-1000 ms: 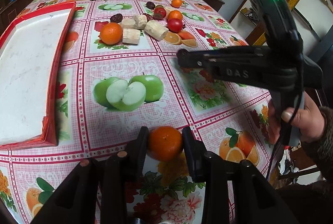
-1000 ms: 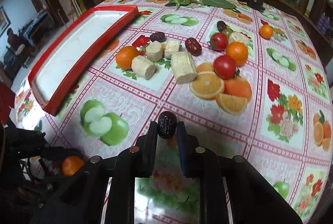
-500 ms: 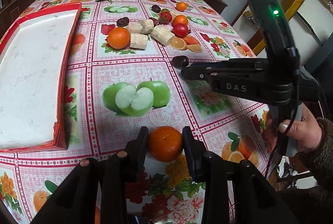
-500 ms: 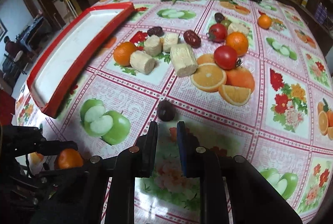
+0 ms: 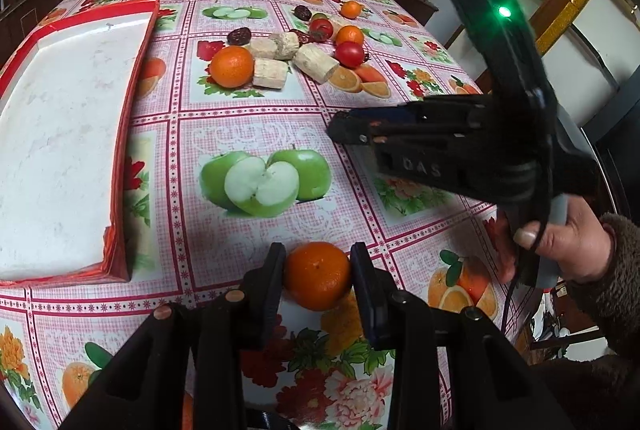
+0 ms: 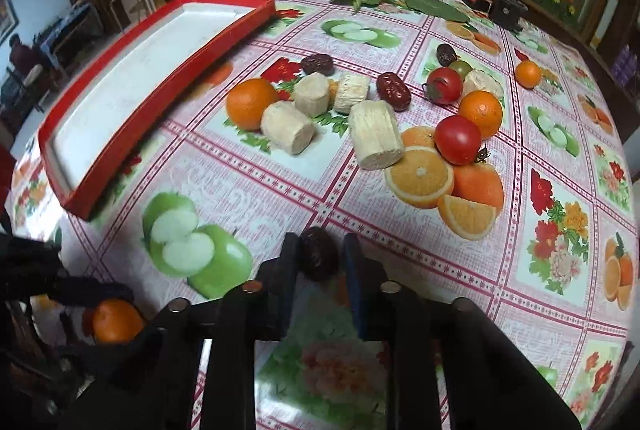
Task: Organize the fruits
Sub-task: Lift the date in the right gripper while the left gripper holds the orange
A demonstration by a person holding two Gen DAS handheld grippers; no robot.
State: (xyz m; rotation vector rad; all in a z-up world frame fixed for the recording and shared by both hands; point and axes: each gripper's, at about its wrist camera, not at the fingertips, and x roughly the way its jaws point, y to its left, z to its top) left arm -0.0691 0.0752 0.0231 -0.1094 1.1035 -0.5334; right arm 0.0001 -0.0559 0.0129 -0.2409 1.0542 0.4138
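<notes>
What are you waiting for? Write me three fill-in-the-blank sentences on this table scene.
1. The left gripper is shut on an ____.
2. Between the fingers of the right gripper lies a dark ____.
3. The white tray has a ____ rim.

Missing words: orange; date; red.

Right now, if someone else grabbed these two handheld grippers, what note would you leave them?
Left gripper: shut on a small orange, low over the near table edge.
Right gripper: a dark date sits between its fingers; I can't tell if it is gripped.
Red tray: far left, no fruit visible in it.
Done: nothing placed.
Left: probably tray both, then the big orange, tomatoes and the rest.
</notes>
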